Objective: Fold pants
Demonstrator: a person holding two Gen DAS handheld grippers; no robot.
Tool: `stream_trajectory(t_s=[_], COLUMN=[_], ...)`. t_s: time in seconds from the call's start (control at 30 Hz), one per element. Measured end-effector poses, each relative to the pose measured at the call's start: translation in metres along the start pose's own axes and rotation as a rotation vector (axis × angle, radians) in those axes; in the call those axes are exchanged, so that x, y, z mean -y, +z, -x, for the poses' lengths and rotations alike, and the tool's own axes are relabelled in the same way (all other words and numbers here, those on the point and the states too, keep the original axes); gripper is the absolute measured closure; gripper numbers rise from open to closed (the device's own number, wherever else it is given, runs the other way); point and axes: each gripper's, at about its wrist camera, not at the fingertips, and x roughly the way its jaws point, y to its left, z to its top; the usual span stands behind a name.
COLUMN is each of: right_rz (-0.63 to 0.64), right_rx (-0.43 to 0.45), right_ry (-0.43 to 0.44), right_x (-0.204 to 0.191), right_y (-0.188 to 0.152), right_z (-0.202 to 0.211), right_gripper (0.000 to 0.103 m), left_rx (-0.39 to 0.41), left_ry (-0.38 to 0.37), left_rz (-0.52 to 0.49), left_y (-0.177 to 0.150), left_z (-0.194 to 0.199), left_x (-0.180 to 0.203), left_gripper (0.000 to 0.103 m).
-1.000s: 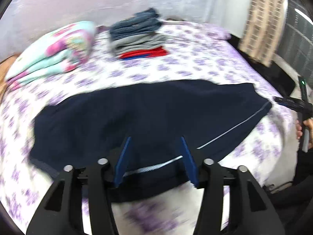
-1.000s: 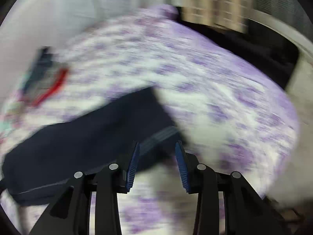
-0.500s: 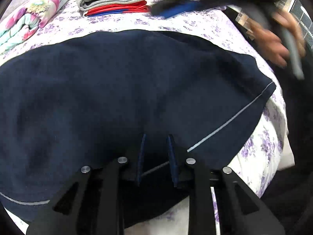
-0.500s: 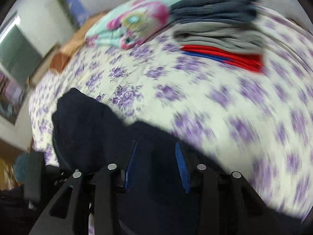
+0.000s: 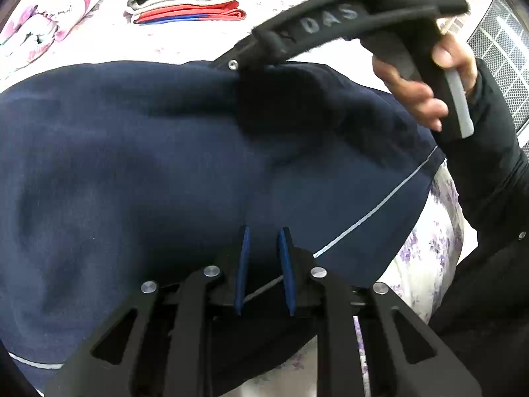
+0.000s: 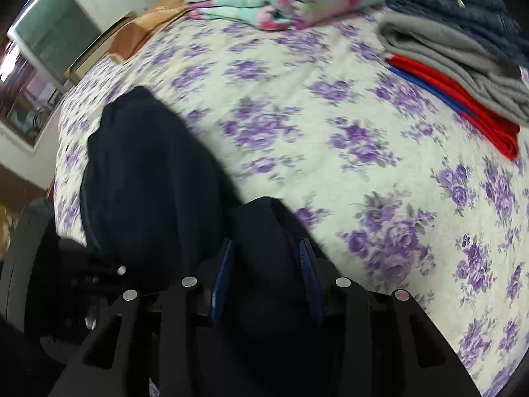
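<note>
The navy pants [image 5: 165, 172] lie spread across the flowered bedsheet [image 6: 330, 139], their near hem toward me and their far edge pointing at the stack of folded clothes [image 5: 185, 3] at the head of the bed.

A second ago both tools hovered off the near edge with their fingers wide. Since then the left gripper [image 5: 263, 264] has come down on the near hem beside the pale side stripe [image 5: 373, 208] and narrowed its blue fingers to a small gap; dark cloth sits between them, though I cannot tell if it is truly pinched. The right gripper [image 6: 264, 264] has swung right across the garment toward the folded stack and now sits at the pants' far edge, its fingers set apart with a raised hump of navy fabric between them, not yet clamped by the look of it. The person's hand [image 5: 420, 76] grips its handle above the cloth.

To my eye both ends are now being taken up, so the first fold looks about to start.
</note>
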Motion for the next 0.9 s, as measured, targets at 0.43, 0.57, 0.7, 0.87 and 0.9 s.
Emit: stream_trajectory(t_s=[0.43,0.57,0.7,0.87,0.9], right_rz=[-0.142,-0.211,-0.168,-0.241,-0.237], right_rx=[0.212,0.064,0.097,0.195,0.235], right_ry=[-0.087,-0.103,-0.14,-0.156,-0.175], right_x=[0.028,0.056,0.048,0.042,0.036], right_y=[0.032,0.033,0.036,0.012,0.003], right_z=[0.037,-0.038,-0.036,0.032,0.052], right_gripper=[0.095,0.093,0.075,0.054,0.049], left_rx=[0.006,0.003,0.003,-0.011,-0.023], left_ry=[-0.01,-0.022,-0.039,-0.074,-0.096], left_rz=[0.006,0.015,0.034,0.089,0.112], left_y=[0.006,0.005,0.007,0.01,0.013], left_z=[0.002,0.002,0.003,0.006,0.01], left_x=[-0.009,-0.014,-0.02,-0.03,-0.031], left_gripper=[0.084,0.084,0.084,0.084,0.084])
